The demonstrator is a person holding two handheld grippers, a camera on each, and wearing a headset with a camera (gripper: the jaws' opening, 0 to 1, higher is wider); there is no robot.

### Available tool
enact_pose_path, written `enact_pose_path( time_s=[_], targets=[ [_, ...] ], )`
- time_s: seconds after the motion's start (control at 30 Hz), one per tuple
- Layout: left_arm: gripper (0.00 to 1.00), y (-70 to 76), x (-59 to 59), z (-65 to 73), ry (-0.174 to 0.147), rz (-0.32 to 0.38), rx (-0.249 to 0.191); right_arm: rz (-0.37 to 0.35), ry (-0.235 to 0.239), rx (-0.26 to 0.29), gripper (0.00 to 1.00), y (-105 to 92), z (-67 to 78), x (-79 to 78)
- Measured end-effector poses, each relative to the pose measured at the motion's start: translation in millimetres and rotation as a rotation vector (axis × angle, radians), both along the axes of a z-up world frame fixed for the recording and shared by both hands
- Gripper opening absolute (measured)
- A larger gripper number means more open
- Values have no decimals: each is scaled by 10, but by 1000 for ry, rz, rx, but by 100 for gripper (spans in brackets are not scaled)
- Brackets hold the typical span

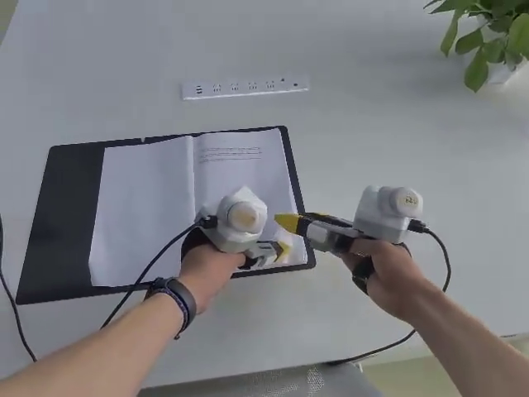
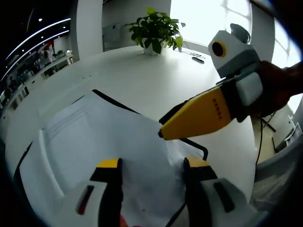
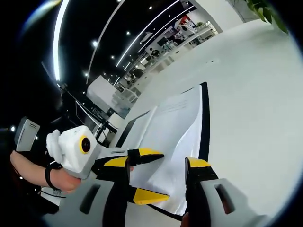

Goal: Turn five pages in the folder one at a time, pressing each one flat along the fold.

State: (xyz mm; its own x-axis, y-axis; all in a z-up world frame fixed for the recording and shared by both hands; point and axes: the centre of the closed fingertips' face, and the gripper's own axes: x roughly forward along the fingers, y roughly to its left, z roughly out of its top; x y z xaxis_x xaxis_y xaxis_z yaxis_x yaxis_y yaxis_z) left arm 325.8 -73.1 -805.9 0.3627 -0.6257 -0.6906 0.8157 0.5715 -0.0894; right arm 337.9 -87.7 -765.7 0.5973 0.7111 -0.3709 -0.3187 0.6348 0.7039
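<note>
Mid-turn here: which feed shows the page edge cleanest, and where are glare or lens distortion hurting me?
Head view: even, soft light, folder and page crisp-edged, though the print is too small to read. Left gripper view: window blown out white, fisheye bends the page edge. Right gripper view: dark ceiling with bright strip lights, page well lit but strongly curved.
</note>
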Motion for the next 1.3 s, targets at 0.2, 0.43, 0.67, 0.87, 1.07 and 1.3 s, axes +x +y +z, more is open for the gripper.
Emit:
enact_pose_path(
  time_s=[0.2,0.43,0.67,0.87,1.07,1.3],
  targets=[
    [52,0,-3,3,4,2,-2,14,31,19,40,61,-81,58],
    [57,-22,-23,19,25,7,-17,13,62,50,24,96,-82,49],
    [65,-70,-82,97,50,10,-53,-10,56,61,8,35,-58,54],
    [68,-47,-130,206,43,4,-64,-20,60,68,1,9,-50,61],
    [70,42,-124,344,27,16,-89,-48,80,86,0,21,-27,52],
    [71,167,-118,447,14,42,-114,-68,77,96,0,82,51,52]
  ],
)
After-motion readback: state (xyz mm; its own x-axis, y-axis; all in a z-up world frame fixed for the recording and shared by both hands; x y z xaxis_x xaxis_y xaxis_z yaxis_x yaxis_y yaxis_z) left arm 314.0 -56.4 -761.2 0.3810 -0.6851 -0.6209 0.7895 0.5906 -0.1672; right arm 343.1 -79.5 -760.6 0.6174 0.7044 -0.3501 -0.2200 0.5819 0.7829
